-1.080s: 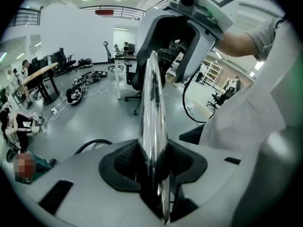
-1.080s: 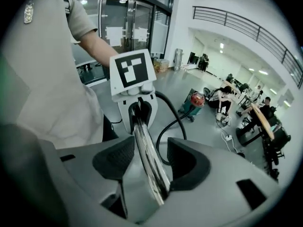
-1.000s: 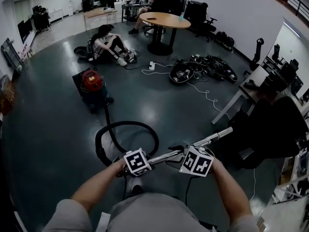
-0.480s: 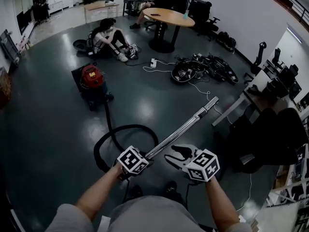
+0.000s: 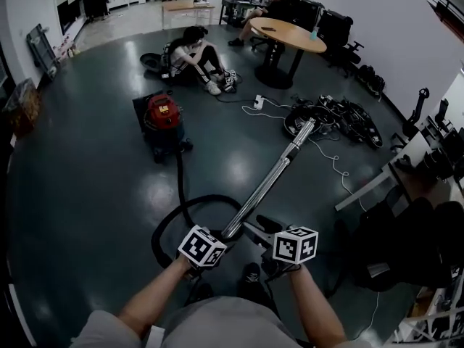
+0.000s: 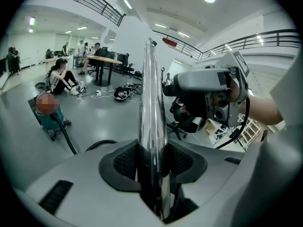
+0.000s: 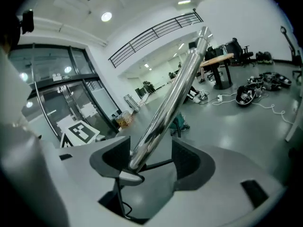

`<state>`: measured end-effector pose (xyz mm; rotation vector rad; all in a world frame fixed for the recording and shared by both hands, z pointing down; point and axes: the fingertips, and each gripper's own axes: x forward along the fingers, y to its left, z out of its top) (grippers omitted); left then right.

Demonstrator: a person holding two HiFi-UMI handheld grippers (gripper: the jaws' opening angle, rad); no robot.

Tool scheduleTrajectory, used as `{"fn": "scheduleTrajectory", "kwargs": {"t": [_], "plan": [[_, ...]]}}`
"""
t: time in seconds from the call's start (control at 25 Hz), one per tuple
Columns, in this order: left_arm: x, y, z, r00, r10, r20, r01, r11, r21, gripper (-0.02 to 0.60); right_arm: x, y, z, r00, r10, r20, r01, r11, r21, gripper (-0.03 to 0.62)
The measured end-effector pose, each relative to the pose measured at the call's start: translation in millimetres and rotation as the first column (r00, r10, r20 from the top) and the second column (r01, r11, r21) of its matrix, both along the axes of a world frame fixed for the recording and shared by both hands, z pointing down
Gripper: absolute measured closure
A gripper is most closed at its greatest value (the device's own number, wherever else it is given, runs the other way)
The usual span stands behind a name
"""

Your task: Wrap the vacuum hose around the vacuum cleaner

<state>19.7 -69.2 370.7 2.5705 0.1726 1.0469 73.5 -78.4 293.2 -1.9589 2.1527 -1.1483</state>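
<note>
A person stands in a large room with a gripper in each hand. The left gripper [image 6: 152,161] is clamped on the lower end of a shiny metal wand [image 5: 270,180], which slants up and away. The right gripper [image 5: 259,229] sits just beside it. Its jaws have just been opening, and the wand crosses their gap unpressed. The black hose [image 5: 179,183] loops across the floor [image 5: 87,194] to the red vacuum cleaner [image 5: 162,118], well ahead. To wrap well, I'd judge — grip the wand firmly, walk in close, then lay even, untwisted turns around the body.
</note>
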Motion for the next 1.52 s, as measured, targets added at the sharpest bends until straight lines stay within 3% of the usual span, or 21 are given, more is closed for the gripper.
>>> {"fn": "scheduleTrajectory", "kwargs": {"t": [0.24,0.44,0.56,0.64,0.84,1.04,1.2,1.32,1.52], "plan": [[25,-14,0,0.993,-0.115,0.019,0.115,0.993,-0.004,0.414,23,-52,0,0.985,-0.041,0.168,0.031,0.998,0.060,0.330],[55,-20,-6,0.984,-0.174,0.031,0.174,0.985,-0.001,0.414,50,-86,3,0.925,-0.021,0.380,-0.019,0.995,0.100,0.332],[77,-22,-15,0.979,-0.205,0.015,0.205,0.979,0.013,0.414,64,-98,1,0.931,-0.039,0.364,0.000,0.994,0.106,0.333],[91,-24,-17,0.973,-0.230,0.013,0.230,0.973,0.025,0.414,75,-104,-3,0.935,-0.043,0.351,0.005,0.994,0.110,0.445],[119,-24,-21,0.961,-0.277,0.006,0.277,0.960,0.040,0.413,93,-108,-13,0.928,-0.088,0.363,0.042,0.990,0.133,0.464],[148,-11,-27,0.978,-0.209,-0.022,0.210,0.969,0.130,0.401,105,-104,-29,0.940,-0.212,0.267,0.171,0.971,0.169,0.465],[164,-5,-32,0.991,-0.131,-0.035,0.136,0.965,0.225,0.338,128,-101,-29,0.933,-0.268,0.241,0.229,0.957,0.180,0.465],[167,-6,-38,0.992,-0.128,-0.010,0.125,0.951,0.283,0.316,151,-97,-27,0.926,-0.290,0.240,0.254,0.952,0.171,0.465],[163,-35,-66,0.986,-0.167,0.025,0.142,0.901,0.410,0.318,175,-101,-25,0.918,-0.336,0.210,0.314,0.940,0.132,0.467]]}}
